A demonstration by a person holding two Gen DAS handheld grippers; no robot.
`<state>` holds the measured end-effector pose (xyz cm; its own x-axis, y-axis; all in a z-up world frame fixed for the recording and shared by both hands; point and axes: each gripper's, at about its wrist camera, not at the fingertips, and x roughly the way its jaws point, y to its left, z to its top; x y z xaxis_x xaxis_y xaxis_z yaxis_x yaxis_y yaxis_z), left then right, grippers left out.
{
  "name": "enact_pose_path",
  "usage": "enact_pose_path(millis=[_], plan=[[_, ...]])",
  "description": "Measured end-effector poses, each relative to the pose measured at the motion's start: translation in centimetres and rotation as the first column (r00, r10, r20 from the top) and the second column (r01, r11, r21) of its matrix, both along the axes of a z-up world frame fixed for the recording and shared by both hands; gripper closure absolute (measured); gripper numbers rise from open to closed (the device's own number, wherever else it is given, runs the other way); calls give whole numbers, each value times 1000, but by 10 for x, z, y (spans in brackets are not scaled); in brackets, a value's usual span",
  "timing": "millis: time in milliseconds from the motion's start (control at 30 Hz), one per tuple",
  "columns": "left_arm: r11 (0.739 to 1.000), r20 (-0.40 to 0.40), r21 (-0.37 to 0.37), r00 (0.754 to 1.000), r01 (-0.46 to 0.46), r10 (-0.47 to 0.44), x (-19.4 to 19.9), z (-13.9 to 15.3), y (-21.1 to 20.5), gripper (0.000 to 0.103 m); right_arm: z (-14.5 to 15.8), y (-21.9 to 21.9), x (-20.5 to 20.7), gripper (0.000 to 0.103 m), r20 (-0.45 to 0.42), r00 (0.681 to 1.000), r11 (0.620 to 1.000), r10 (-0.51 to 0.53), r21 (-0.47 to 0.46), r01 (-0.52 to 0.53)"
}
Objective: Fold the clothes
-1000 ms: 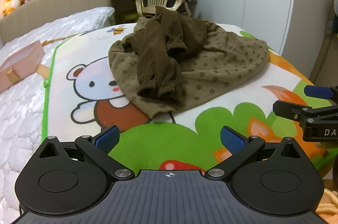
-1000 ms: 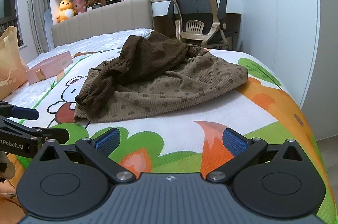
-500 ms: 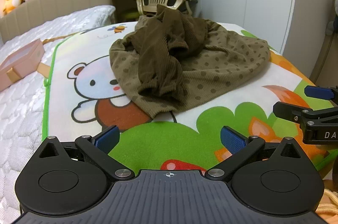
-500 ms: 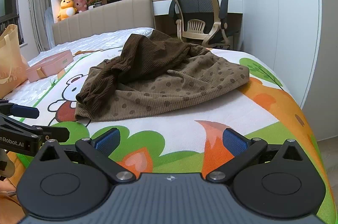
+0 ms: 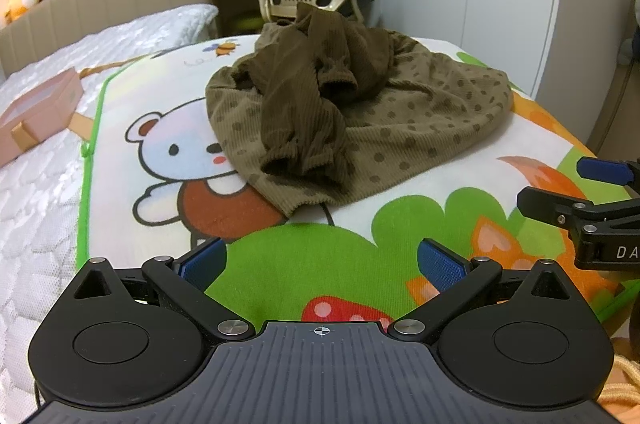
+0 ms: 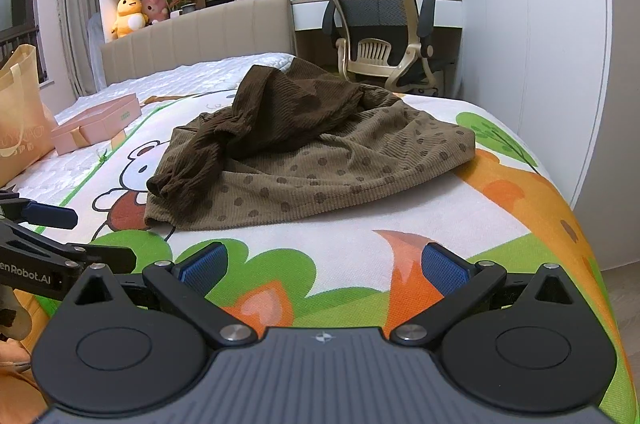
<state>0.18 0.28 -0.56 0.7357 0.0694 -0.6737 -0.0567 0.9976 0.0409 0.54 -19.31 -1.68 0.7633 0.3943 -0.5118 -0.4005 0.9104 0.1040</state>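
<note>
A crumpled brown garment (image 5: 360, 119) lies on a cartoon play mat (image 5: 320, 256) on the bed; its olive dotted body is spread flat and dark ribbed sleeves (image 5: 296, 115) are heaped on top. It also shows in the right wrist view (image 6: 312, 151). My left gripper (image 5: 322, 262) is open and empty, short of the garment's near hem. My right gripper (image 6: 323, 266) is open and empty, also short of the garment. Each gripper shows at the edge of the other's view, the right one (image 5: 592, 191) and the left one (image 6: 48, 236).
A pink box (image 6: 96, 123) lies on the white mattress at left. A tan tote bag (image 6: 20, 119) stands at far left. An office chair (image 6: 384, 35) and desk stand behind the bed. A white wardrobe (image 6: 540, 43) is to the right.
Both grippers have moved slightly forward toward the garment, which looks a bit larger now. Both stay open and empty.
</note>
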Motion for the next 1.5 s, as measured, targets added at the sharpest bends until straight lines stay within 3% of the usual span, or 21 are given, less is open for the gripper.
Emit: enact_pose_path(millis=[1500], plan=[[1000,-31,-21,999,-19,18,2,-3,4,0,-6,2,3,0,-28,1000,1000,2,-11,-2]])
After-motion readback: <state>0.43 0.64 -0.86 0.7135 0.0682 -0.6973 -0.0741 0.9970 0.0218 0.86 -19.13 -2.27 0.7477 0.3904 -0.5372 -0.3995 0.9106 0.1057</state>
